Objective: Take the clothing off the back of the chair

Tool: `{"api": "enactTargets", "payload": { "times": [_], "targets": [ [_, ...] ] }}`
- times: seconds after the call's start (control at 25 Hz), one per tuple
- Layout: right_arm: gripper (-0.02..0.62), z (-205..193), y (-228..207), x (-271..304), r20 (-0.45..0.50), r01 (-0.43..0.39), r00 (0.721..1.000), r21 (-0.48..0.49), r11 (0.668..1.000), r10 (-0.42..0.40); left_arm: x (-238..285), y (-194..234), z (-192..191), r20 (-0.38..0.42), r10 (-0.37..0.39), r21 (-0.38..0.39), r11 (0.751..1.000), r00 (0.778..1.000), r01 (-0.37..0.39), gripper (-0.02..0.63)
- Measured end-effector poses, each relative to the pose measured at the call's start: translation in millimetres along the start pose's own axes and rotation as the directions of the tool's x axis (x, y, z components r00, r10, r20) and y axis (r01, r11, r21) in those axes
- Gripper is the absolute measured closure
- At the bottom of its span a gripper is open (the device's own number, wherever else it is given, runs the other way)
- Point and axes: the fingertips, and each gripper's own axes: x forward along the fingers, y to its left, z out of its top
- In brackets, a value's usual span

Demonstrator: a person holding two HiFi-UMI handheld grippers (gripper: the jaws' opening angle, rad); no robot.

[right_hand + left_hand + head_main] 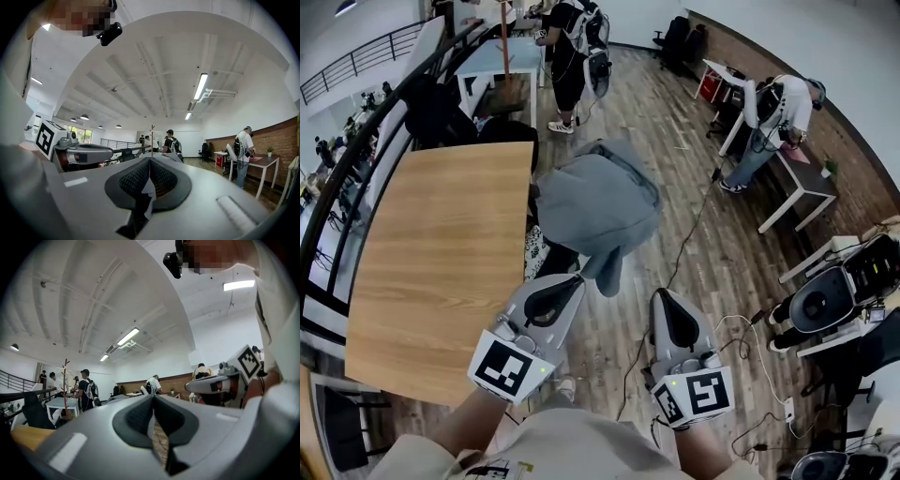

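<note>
The room was an open office with a wood-plank floor point(703, 234), a wooden table point(441, 253) at the left and people standing at desks far off. Just right of the table's far end, the grey clothing point(595, 202) hung draped over the back of a chair point(556, 257), hiding most of it. Near the camera, the left gripper point(577, 278) and the right gripper point(661, 296) pointed toward the clothing without touching it. Each had its jaws pressed together on nothing.
</note>
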Motion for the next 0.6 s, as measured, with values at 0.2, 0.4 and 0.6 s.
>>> {"api": "enactTargets", "payload": {
  "times": [0.2, 0.4, 0.6],
  "targets": [
    [0.592, 2.0, 5.9, 33.0, -0.005, -0.019, 1.000, -0.006, 1.000, 0.019, 3.5, 30.9, -6.1, -0.012, 0.023, -0.026, 0.999, 1.000, -0.023, 0.603],
    [0.589, 2.7, 5.6, 53.9, 0.002, -0.024, 1.000, -0.012, 1.000, 0.024, 10.0, 47.4, -10.7, -0.013, 0.025, -0.027, 0.999, 1.000, -0.026, 0.603],
    [0.588, 4.5, -0.9, 63.9, 0.014, -0.019, 1.000, 0.000, 1.000, 0.019, 18.6, 52.7, -12.6, -0.009, 0.018, -0.025, 1.000, 1.000, -0.018, 0.603]
  ]
}}
